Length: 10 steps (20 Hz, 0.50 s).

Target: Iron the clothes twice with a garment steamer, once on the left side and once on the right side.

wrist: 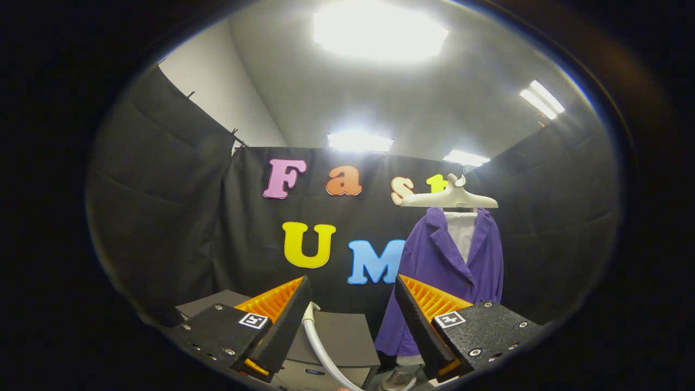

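Observation:
A purple jacket point(446, 271) over a white inner layer point(461, 231) hangs from a pale hanger point(449, 199) against the black booth wall, beyond my right finger. My gripper point(352, 304) is open, its fingers spread wide with nothing between them. A white hose point(320, 347) curves up from below in the gap near my left finger. It ends at a small white fitting point(310, 310). The steamer's body and head are hidden.
A grey box-shaped unit point(336, 336) sits low ahead, behind the hose. A rounded grey base point(399, 377) stands under the jacket. Black cloth walls close in the left, back and right sides. Bright ceiling lights point(380, 27) glare overhead.

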Tool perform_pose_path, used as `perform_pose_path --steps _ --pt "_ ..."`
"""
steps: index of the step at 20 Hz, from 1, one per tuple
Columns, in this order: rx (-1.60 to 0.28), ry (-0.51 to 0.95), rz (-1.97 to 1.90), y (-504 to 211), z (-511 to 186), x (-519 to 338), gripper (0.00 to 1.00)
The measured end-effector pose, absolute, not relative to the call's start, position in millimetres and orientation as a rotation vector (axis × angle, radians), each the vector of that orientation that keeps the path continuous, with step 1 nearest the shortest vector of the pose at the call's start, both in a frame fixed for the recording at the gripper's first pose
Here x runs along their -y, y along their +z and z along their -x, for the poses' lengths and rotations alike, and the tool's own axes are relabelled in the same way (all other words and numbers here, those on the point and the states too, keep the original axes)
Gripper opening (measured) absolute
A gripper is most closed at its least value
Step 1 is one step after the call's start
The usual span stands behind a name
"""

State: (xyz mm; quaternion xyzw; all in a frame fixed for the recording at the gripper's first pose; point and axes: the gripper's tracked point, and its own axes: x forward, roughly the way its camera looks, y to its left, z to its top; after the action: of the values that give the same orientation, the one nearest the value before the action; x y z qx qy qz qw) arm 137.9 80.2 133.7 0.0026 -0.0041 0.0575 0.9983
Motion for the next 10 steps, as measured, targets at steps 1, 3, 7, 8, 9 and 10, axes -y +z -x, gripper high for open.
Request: perform_pose_path --steps 1,3,7,8,9,10 --pt "-0.001 0.124 -0.001 133.4 -149.3 -86.9 0.95" --pt "-0.024 0.136 0.003 131.3 -171.5 -100.3 0.95" --pt "-0.084 0.151 -0.001 119.6 -218.5 -123.8 0.94" --pt "-0.109 0.16 -0.016 113.7 -229.8 -132.3 0.95" --pt "-0.138 0.165 -0.034 107.7 -240.4 -139.4 0.95" --pt "-0.167 0.17 -0.049 101.2 -251.8 -146.5 0.95"
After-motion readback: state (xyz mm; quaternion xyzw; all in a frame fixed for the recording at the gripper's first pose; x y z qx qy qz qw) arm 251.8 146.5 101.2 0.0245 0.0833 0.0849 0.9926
